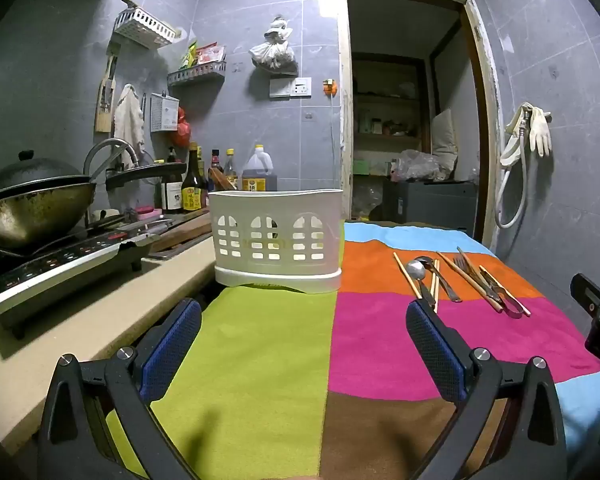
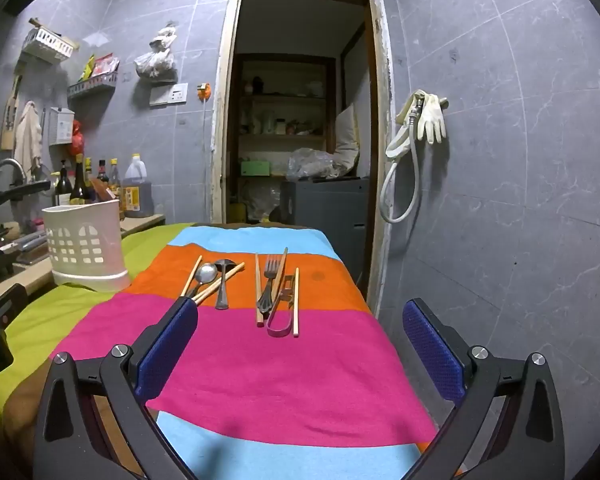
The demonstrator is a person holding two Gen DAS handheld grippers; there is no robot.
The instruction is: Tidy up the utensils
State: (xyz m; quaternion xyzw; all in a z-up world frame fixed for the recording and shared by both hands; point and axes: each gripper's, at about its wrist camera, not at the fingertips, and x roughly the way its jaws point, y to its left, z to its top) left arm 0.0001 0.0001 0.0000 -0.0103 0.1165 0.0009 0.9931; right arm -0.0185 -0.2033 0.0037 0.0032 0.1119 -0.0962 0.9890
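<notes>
so, going left to right: the white slotted utensil holder (image 1: 278, 242) stands upright at the far left of the striped cloth (image 1: 380, 344), where the green block meets the tabletop (image 1: 80, 320), straight ahead of the left hand-held gripper (image 1: 304, 312), whose blue pads are spread wide with only cloth between them. the utensils lie further right on the orange band, all flat, well apart from both grippers, with their long axes running roughly away from the cameras and handles toward the near side. first comes a cluster of a round spoon (image 2: 206, 273), a ladle-like spoon (image 2: 223, 280) and loose chopsticks (image 2: 220, 282) crossing them; then a second cluster with a fork (image 2: 270, 280), more chopsticks on either side, and small metal tongs (image 2: 279, 318) with the closed bend nearest. the right hand-held gripper (image 2: 300, 316) hangs wide apart too, holding nothing, and the second cluster sits almost dead ahead between its fingers, so i judge the right hand the nearer one for a first pick, carrying leftward to the holder afterwards. the left finger (image 2: 168, 344) of that gripper covers the near ends of the first cluster, so how those handles overlap is unclear. the holder's inside is not visible from either view, so whether it has compartments or contents i cannot tell. the pieces overlap closely enough that counting the chopsticks is uncertain.
</notes>
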